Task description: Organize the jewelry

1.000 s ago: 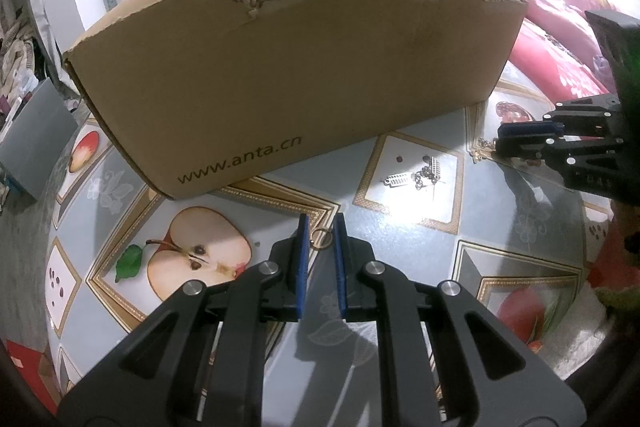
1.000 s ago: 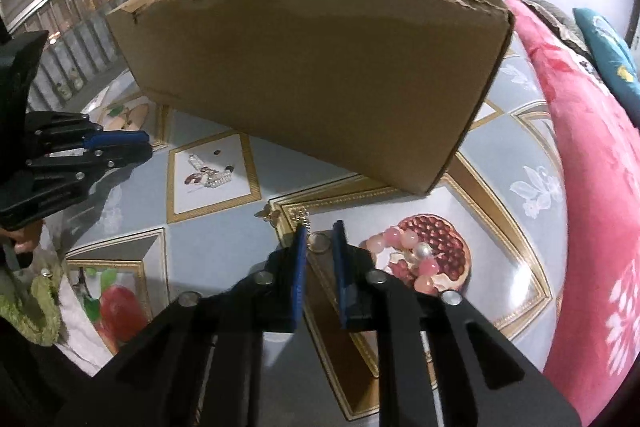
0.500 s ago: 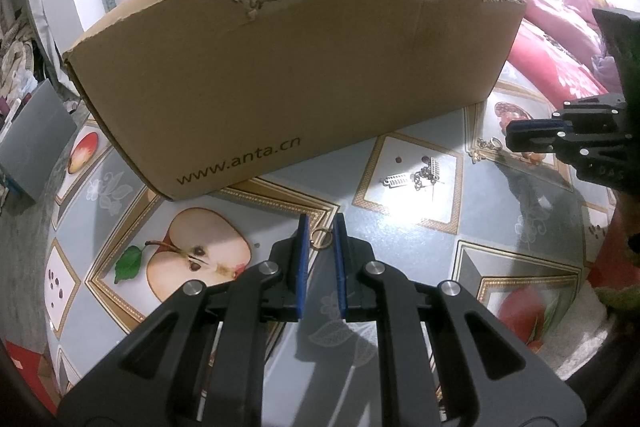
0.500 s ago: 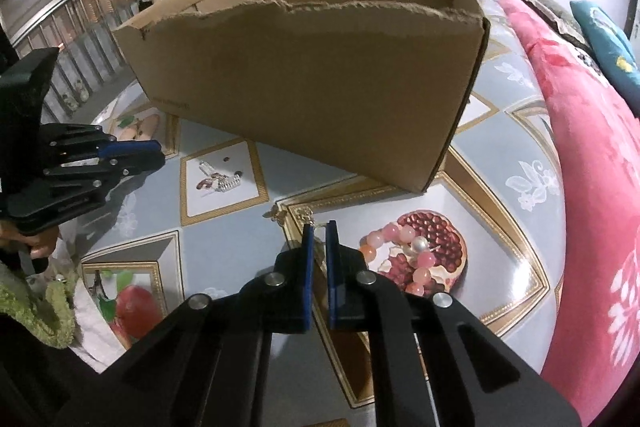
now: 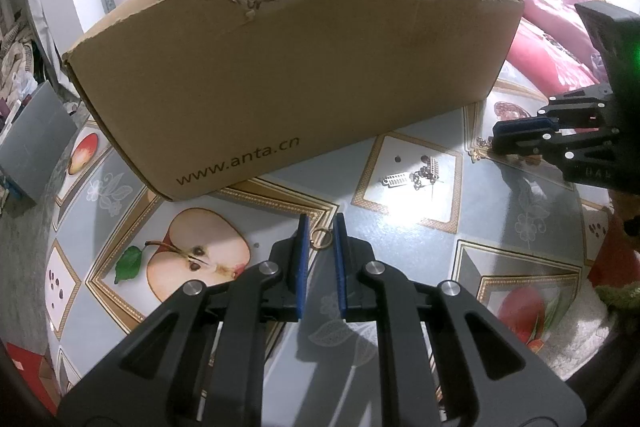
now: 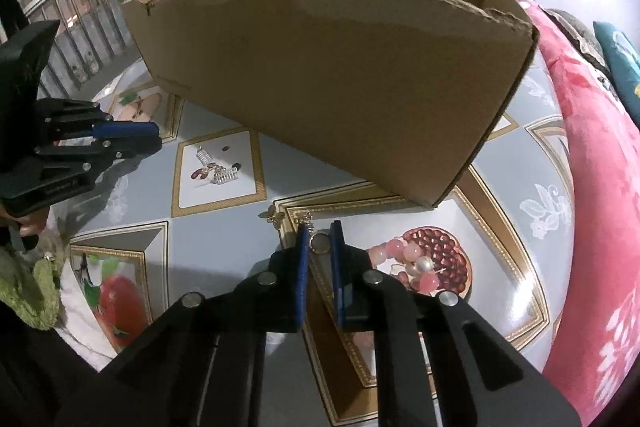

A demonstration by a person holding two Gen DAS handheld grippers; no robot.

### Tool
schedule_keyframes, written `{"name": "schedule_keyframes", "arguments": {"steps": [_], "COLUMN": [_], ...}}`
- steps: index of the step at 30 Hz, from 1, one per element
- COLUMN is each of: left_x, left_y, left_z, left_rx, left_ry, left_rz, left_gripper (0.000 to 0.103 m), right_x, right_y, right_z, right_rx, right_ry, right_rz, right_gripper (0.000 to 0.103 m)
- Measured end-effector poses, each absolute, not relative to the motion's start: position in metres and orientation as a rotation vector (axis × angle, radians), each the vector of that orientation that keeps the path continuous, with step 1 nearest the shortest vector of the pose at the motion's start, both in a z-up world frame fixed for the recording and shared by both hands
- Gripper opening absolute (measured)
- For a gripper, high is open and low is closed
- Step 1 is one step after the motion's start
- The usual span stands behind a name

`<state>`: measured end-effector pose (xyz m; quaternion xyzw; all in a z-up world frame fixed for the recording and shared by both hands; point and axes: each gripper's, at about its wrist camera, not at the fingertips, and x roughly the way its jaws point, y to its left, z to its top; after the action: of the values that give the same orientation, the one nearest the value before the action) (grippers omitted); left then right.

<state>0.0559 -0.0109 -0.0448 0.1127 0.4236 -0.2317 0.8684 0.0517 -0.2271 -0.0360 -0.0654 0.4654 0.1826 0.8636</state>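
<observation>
My left gripper (image 5: 319,239) is shut on a small gold ring (image 5: 321,238), held low over the patterned tablecloth. My right gripper (image 6: 319,242) is shut on a gold ring (image 6: 320,242) that trails a thin gold chain (image 6: 307,219). A big brown cardboard box (image 5: 280,79) stands behind both; it also shows in the right wrist view (image 6: 340,79). A pile of silver jewelry (image 5: 414,177) lies on a white tile of the cloth between the grippers, also in the right wrist view (image 6: 218,169). A pink and pearl bead bracelet (image 6: 416,267) lies right of my right gripper.
A small gold charm (image 6: 272,217) lies on the cloth just left of my right gripper. Pink bedding (image 6: 592,187) borders the table on the right. A grey box (image 5: 28,143) sits off the table's left side.
My right gripper tilted up, closed tighter on the ring and then eased slightly; the box top came into view. My left gripper stayed almost still with its ring.
</observation>
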Motion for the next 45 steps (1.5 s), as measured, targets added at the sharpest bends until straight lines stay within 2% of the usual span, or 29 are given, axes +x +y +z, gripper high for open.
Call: {"name": "schedule_keyframes", "arguments": {"steps": [21,25,32,38,45], "left_x": [0.044,0.038,0.035,0.072,0.14], "left_y": [-0.011,-0.012,-0.021,-0.037,-0.052], "left_z": [-0.038,-0.021,0.045,0.078,0.066], "left_rx": [0.225,0.219,0.182,0.158,0.141], "left_ry": [0.88,0.847,0.686,0.637,0.731], "left_rz": [-0.501,-0.515,-0.61,-0.637,-0.572], "left_gripper": [0.01,0.01,0.01,0.01,0.01], "right_x": [0.031,0.03,0.041,0.069,0.127], "right_y": [-0.241,-0.239,-0.23,-0.224,-0.212], "right_z": [-0.007,0.007,0.059,0.085,0.068], "right_rx": [-0.03,-0.02,-0.002,0.047,0.061], "right_ry": [0.896,0.854,0.7,0.626,0.744], "right_rz": [0.338,0.348,0.362,0.377,0.335], "right_gripper": [0.011,0.011,0.011,0.011,0.011]}}
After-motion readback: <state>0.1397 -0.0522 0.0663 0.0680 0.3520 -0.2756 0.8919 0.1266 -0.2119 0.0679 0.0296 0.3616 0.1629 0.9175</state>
